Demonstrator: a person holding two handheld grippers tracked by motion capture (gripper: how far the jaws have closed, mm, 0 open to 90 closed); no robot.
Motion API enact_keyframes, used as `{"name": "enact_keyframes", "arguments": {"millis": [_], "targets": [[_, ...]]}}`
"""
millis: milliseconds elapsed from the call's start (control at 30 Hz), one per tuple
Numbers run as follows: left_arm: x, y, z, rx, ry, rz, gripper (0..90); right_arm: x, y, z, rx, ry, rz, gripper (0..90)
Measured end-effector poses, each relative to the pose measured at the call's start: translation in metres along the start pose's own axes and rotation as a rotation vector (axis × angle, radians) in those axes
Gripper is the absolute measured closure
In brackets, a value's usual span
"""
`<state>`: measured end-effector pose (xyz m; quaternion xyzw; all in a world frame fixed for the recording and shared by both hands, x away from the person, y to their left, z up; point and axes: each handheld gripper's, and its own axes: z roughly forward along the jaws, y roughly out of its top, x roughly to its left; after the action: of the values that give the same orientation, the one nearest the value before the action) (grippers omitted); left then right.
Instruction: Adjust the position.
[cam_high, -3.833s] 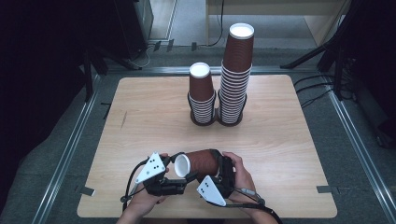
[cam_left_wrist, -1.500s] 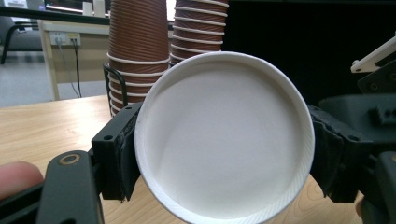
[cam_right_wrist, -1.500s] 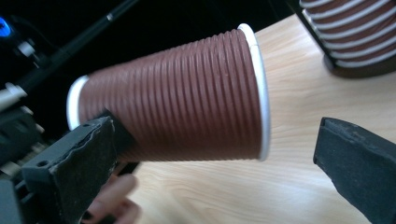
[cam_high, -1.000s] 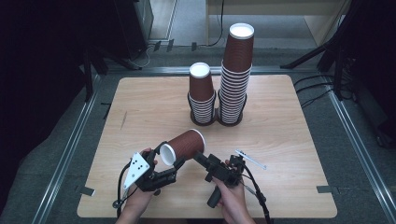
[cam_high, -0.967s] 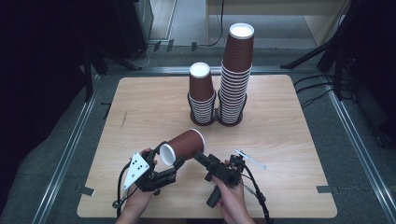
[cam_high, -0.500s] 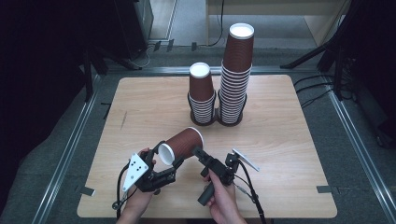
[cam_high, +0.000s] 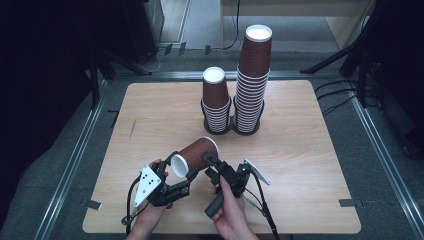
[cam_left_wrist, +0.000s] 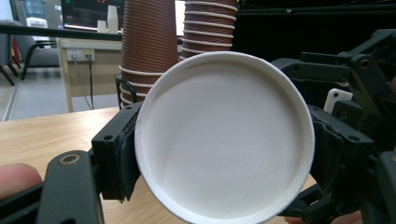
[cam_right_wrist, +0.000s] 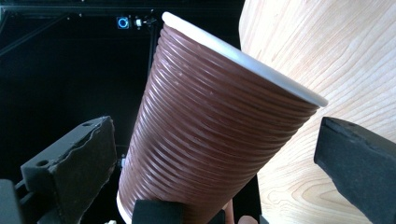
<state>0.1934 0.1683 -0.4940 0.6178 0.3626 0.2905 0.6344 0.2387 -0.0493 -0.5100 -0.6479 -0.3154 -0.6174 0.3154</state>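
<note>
Since the earlier frames, right gripper (cam_high: 212, 167) has let go and twisted off to the cup's side.
Left gripper (cam_high: 175, 175) clamps the lone cup (cam_high: 195, 155) at its rim, near edge of the table (cam_high: 310, 165); right jaws gape around it (untouched). Both stacks (cam_high: 235, 100) wait, far side; stacking remains.

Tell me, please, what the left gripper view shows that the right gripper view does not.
Left gripper view: the cup seen into its white inside and round rim, the left tool shut on that rim, and cup stacks behind. Right gripper view: the ribbed brown wall, with the right tool open, its jaws apart from it on either side. Both: the same cup and the wooden table.
</note>
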Motion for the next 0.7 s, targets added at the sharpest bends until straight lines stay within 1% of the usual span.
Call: {"name": "enact_keyframes", "arguments": {"millis": [133, 333, 400, 700], "targets": [[-0.001, 0.0, 0.0, -0.001, -0.003, 0.004, 22.2, 0.001, 0.0, 0.003, -0.002, -0.001, 0.013, 0.0], [-0.001, 0.001, 0.0, -0.007, -0.011, 0.004, 22.2, 0.001, 0.001, 0.009, -0.004, 0.008, 0.063, 0.0], [-0.001, 0.0, 0.0, -0.007, -0.02, -0.002, 22.2, 0.0, 0.002, 0.011, 0.002, 0.011, 0.072, 0.0], [-0.004, 0.0, 0.0, -0.007, -0.038, 0.003, 22.2, -0.002, 0.004, 0.016, -0.016, 0.012, 0.104, 0.0]]}}
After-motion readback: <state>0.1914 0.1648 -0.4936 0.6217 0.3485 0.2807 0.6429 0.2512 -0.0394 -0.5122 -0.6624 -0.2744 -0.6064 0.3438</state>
